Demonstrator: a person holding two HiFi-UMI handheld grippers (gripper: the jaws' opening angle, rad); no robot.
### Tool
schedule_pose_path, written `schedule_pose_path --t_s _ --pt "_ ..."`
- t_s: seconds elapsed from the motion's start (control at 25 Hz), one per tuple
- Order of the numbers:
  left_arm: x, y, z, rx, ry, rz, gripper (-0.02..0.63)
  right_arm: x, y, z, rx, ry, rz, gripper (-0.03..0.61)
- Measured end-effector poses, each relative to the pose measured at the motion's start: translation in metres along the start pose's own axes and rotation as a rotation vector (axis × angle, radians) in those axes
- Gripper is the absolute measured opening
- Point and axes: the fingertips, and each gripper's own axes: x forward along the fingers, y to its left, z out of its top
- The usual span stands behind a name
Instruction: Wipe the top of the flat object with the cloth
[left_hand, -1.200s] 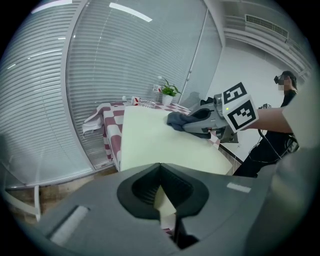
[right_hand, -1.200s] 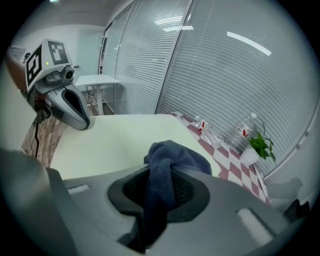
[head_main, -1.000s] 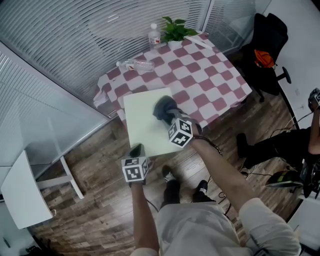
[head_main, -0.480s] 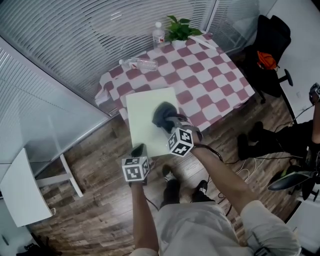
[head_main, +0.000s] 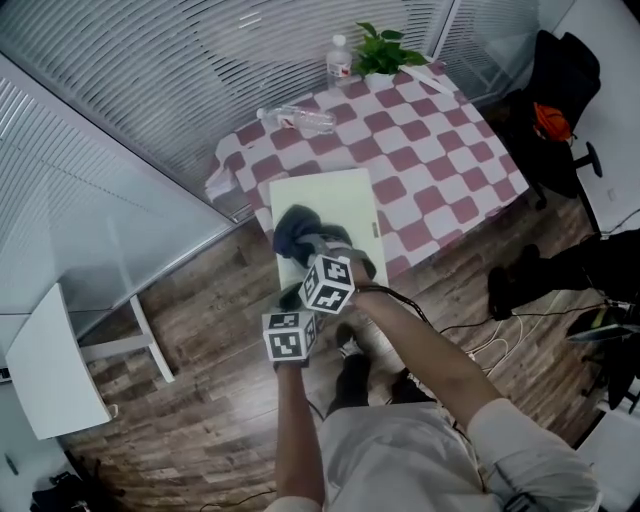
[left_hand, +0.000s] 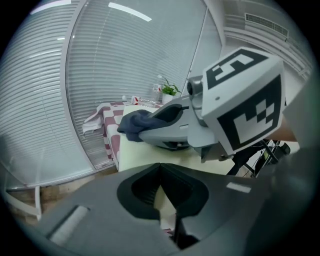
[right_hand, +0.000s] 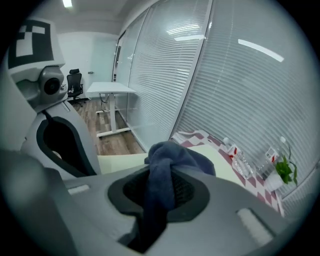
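Note:
A pale green flat board (head_main: 345, 205) lies on the near corner of the checkered table (head_main: 430, 130) and juts over its edge. My right gripper (head_main: 305, 240) is shut on a dark blue cloth (head_main: 293, 228), which presses on the board's near left part. In the right gripper view the cloth (right_hand: 170, 160) bunches out between the jaws above the board (right_hand: 120, 162). My left gripper (head_main: 290, 298) is shut on the board's near edge. In the left gripper view a thin pale strip of the board (left_hand: 145, 155) sits between the closed jaws.
An upright bottle (head_main: 338, 58), a lying bottle (head_main: 300, 118) and a potted plant (head_main: 385, 50) sit at the table's far side. A black chair (head_main: 565, 90) stands at the right, a white side table (head_main: 50, 370) at the left. Slatted glass walls run behind.
The right gripper has dragged the cloth from the board's middle right toward its near left part. The left gripper has stayed on the board's near edge.

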Motion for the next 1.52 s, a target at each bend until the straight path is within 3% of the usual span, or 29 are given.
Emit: schedule_pose_path --t_s 0.32,0.48,0.72,1.0,1.28,1.52 --pt "-0.002 0.003 -0.002 0.003 -0.023 0.009 0.009 0.004 0.018 0.014 0.012 -0.03 0.067 0.071" --pt "-0.005 0.004 0.0 -0.002 -0.043 0.0 0.008 0.004 0.034 0.024 -0.032 -0.036 0.118 0.071" --pt "-0.003 -0.002 -0.002 0.024 -0.013 -0.012 0.009 -0.009 0.033 0.007 -0.038 -0.024 0.113 0.071" --pt "-0.003 -0.002 0.002 0.028 0.017 -0.009 0.008 -0.051 0.017 -0.045 -0.076 0.001 0.034 0.071" --pt "0.001 -0.003 0.006 0.042 0.005 -0.026 0.008 -0.088 -0.021 -0.093 0.016 0.022 -0.07 0.071" --pt "0.001 -0.001 -0.001 0.034 -0.001 -0.018 0.008 -0.102 -0.016 -0.108 0.081 0.028 -0.13 0.071"
